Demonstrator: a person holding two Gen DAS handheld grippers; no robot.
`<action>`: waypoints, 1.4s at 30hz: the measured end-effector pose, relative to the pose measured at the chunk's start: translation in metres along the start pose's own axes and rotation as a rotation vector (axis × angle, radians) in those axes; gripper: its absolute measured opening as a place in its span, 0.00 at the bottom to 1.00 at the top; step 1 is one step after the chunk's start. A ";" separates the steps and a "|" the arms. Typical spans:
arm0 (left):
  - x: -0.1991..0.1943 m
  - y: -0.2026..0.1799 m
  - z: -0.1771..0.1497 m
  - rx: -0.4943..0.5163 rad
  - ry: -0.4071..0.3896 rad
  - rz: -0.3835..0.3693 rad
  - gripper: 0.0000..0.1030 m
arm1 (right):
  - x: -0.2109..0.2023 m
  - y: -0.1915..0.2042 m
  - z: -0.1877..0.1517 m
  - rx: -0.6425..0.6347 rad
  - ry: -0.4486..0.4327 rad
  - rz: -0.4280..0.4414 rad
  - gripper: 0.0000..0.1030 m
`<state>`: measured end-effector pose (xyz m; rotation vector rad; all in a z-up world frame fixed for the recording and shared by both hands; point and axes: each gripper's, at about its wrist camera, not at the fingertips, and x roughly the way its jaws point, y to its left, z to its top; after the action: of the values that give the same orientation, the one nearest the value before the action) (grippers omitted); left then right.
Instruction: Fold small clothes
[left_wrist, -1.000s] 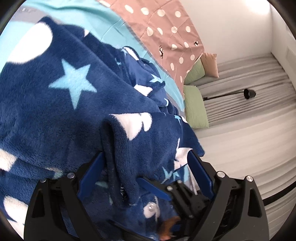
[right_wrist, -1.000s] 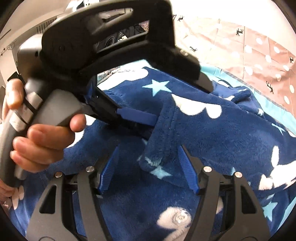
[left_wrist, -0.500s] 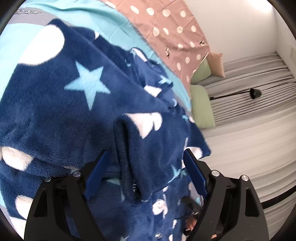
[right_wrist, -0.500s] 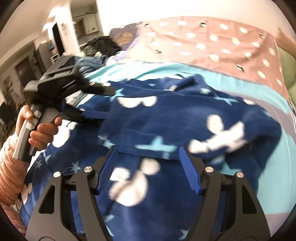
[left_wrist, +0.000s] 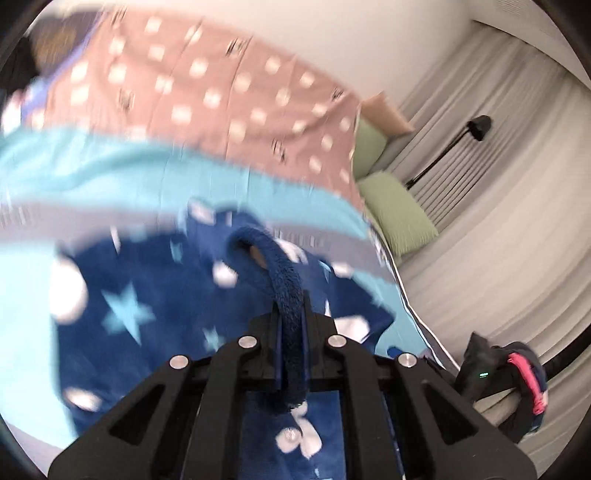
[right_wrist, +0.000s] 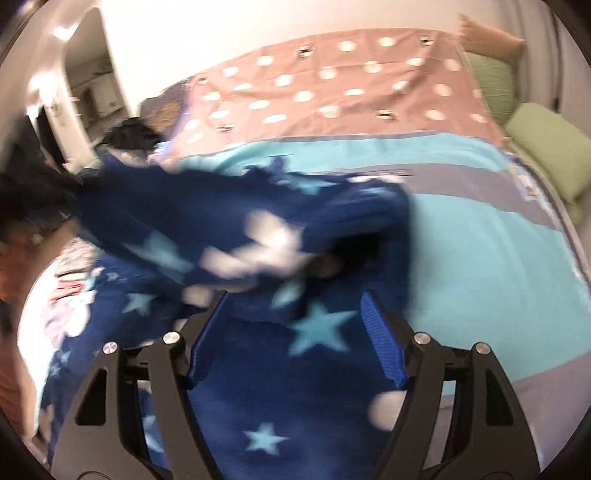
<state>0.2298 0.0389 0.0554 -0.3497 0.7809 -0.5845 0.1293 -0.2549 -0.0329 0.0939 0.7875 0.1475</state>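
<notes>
Left wrist | left tool (left_wrist: 292, 332) just clamped on fleece garment (left_wrist: 147, 295) edge above bed (left_wrist: 110, 166) | right tool (right_wrist: 295, 339) apart, empty, just widening | risk: thick fleece slipping out mid-lift

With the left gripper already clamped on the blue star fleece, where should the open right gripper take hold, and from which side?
Probably the loose bunched edge of the fleece, just ahead of the open right gripper, approached from above. That fold stands raised off the teal blanket, so the jaws can straddle it. The left gripper pinches a thick rolled hem.
</notes>
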 end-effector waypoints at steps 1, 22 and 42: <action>-0.009 -0.003 0.008 0.023 -0.017 0.017 0.07 | 0.002 -0.004 -0.001 0.003 0.005 -0.014 0.71; 0.031 0.138 -0.055 -0.108 0.179 0.510 0.54 | 0.028 0.035 0.027 -0.098 0.017 0.029 0.33; 0.035 0.050 -0.018 0.106 0.056 0.462 0.61 | 0.055 0.020 0.050 0.058 0.146 0.044 0.31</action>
<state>0.2546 0.0555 -0.0012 -0.0486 0.8472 -0.2002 0.2013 -0.2275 -0.0331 0.1562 0.9358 0.1744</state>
